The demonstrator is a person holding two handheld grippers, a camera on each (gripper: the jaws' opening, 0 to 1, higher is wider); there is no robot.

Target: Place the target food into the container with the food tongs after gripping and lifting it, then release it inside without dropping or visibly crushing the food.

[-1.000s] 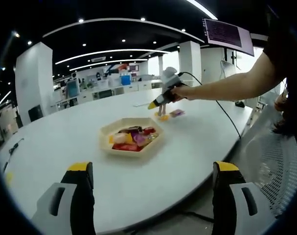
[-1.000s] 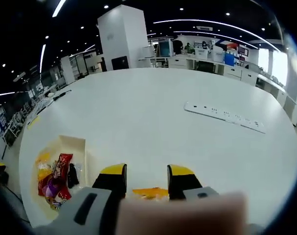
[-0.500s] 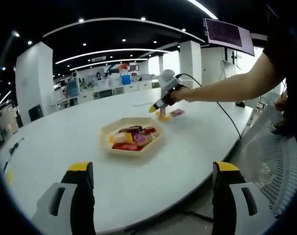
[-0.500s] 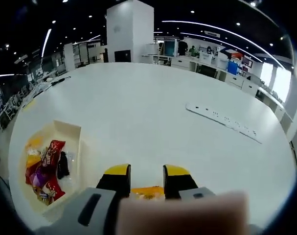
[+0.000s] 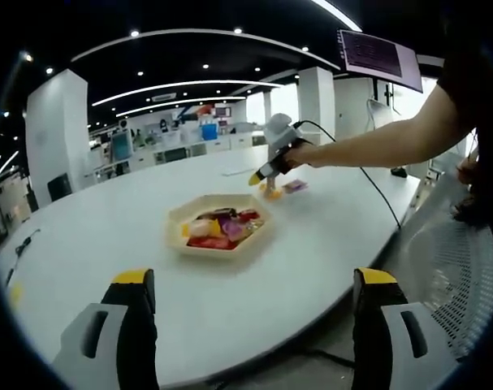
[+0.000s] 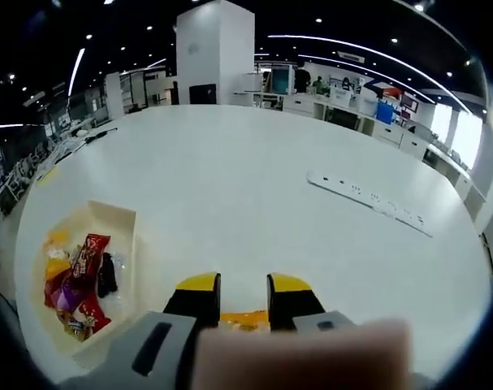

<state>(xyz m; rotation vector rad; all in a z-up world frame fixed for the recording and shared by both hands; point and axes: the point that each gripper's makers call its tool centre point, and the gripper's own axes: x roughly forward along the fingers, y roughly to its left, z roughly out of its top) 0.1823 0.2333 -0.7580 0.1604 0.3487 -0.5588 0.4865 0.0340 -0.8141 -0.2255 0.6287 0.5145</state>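
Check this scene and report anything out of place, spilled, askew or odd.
Nothing looks spilled or damaged. The tray sits flat on the white table, its snacks inside. One purple packet lies loose on the table beyond the tray, by the right gripper, which is closing on an orange item. The left gripper hangs open.

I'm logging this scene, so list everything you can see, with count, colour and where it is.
table: one, white, large and rounded, carrying everything else.
tray: one, cream, hexagonal, mid-table.
snack packets: several, red, purple and yellow, inside the tray.
orange packet: one, between the right gripper's jaws.
pink packet: one, on the table beside the right gripper.
power strip: one, white, on the table's far side.
fan guard: one, white wire mesh, beside the table edge.
right hand-held gripper: yellow tips, narrowly closed around the orange packet.
left hand-held gripper: yellow tips, jaws wide apart, holding nothing.
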